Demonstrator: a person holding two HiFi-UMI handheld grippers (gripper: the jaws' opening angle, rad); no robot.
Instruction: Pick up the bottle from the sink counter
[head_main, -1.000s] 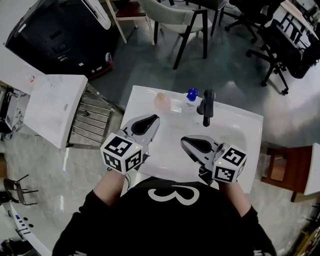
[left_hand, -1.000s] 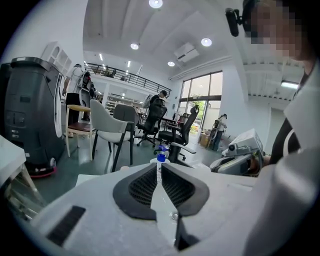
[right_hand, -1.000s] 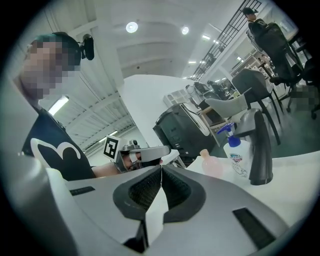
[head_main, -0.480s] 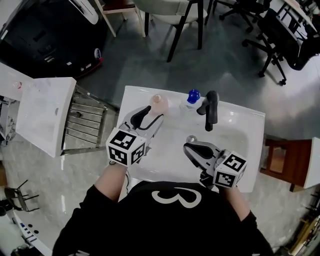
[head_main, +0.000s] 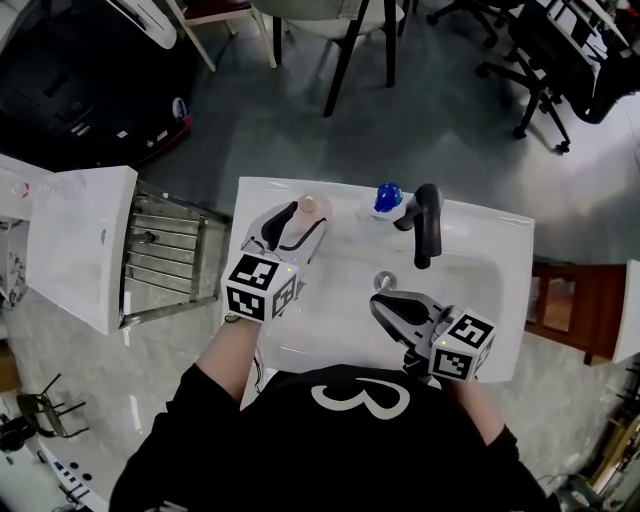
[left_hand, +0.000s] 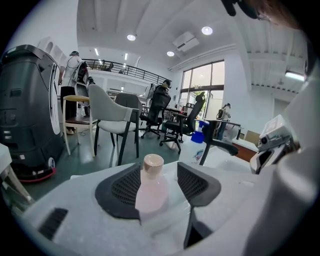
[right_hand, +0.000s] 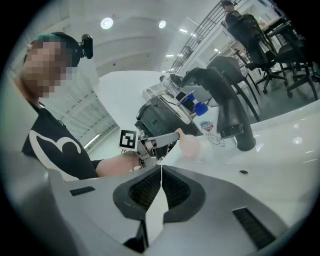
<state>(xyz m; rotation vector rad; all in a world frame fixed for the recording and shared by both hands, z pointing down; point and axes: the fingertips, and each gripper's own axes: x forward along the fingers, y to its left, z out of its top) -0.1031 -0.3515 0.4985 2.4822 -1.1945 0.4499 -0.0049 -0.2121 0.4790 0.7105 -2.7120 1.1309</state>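
Note:
A small pink bottle (head_main: 310, 204) with a beige cap stands upright at the back left of the white sink counter (head_main: 500, 240). My left gripper (head_main: 305, 219) reaches round it. Its jaws have just been opening and stand wide, one on each side of the pink bottle (left_hand: 150, 190), with no pad pressing on it. My right gripper (head_main: 379, 301) hangs shut and empty over the basin near the front edge. In the right gripper view its pads (right_hand: 150, 187) meet, with the pink bottle (right_hand: 190, 145) far ahead.
A black faucet (head_main: 427, 222) rises at the back middle, with a blue-capped soap bottle (head_main: 385, 198) just left of it. The drain (head_main: 384, 279) lies in the basin. A metal rack (head_main: 165, 255) and a white table (head_main: 70, 240) stand to the left.
The left gripper has moved forward and down to the pink bottle, and its jaws have gone from shut to wide open around it. The right gripper has sunk lower over the basin.

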